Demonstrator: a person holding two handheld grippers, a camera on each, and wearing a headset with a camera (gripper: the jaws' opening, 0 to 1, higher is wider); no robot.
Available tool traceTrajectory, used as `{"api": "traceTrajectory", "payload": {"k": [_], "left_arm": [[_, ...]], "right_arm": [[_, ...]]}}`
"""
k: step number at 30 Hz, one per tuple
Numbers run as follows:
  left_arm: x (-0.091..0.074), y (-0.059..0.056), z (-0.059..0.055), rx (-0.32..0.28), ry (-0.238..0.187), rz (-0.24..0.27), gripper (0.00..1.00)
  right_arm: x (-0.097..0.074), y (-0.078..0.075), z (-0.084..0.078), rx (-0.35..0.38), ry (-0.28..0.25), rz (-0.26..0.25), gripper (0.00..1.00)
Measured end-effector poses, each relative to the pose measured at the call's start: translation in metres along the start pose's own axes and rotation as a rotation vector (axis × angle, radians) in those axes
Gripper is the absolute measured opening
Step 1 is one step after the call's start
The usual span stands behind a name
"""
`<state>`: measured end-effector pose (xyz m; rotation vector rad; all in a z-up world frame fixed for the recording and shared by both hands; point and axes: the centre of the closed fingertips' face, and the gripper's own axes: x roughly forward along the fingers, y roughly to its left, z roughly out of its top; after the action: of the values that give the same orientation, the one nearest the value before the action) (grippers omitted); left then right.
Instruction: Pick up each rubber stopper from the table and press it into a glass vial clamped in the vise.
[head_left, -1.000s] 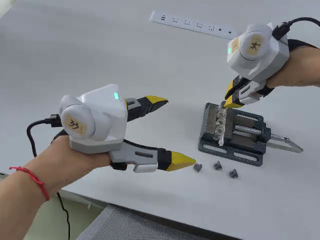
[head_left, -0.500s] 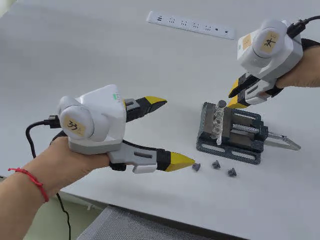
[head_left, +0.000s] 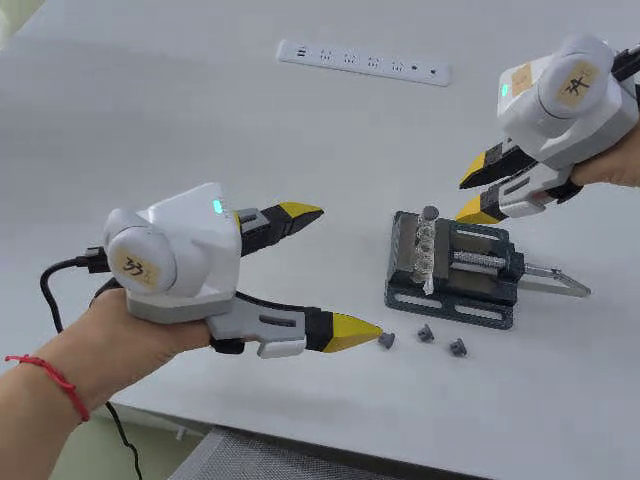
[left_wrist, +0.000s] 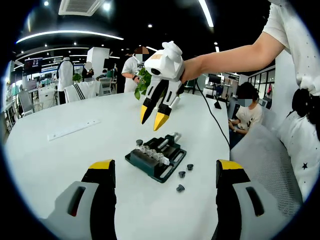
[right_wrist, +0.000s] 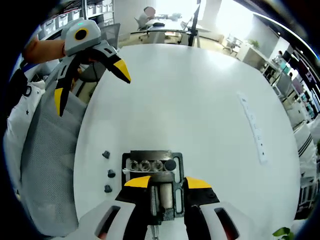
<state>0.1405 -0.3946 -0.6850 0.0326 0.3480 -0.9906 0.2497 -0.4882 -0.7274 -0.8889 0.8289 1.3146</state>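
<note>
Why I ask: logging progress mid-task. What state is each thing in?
vise: clamped shut on the vials.
glass vials: upright in a row; one stoppered, three open.
seated rubber stopper: pressed into the end vial.
loose rubber stoppers: three, lying on the table.
left tool: open, empty.
right tool: open, empty, held above the vise.
</note>
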Motion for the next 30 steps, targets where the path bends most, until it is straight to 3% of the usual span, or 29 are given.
{"api": "traceTrajectory", "payload": {"k": [17, 21, 30], "left_arm": [[-0.002, -0.004, 0.003, 0.007, 0.025, -0.003, 0.82], [-0.002, -0.006, 0.004, 0.013, 0.034, -0.006, 0.82], [-0.003, -0.005, 0.000, 0.019, 0.053, -0.009, 0.84]], "right_arm": [[-0.035, 0.014, -0.008, 0.123, -0.204, -0.106, 0.40], [-0.043, 0.023, -0.009, 0.160, -0.283, -0.118, 0.45], [-0.050, 0.053, -0.023, 0.204, -0.373, -0.100, 0.54]]}}
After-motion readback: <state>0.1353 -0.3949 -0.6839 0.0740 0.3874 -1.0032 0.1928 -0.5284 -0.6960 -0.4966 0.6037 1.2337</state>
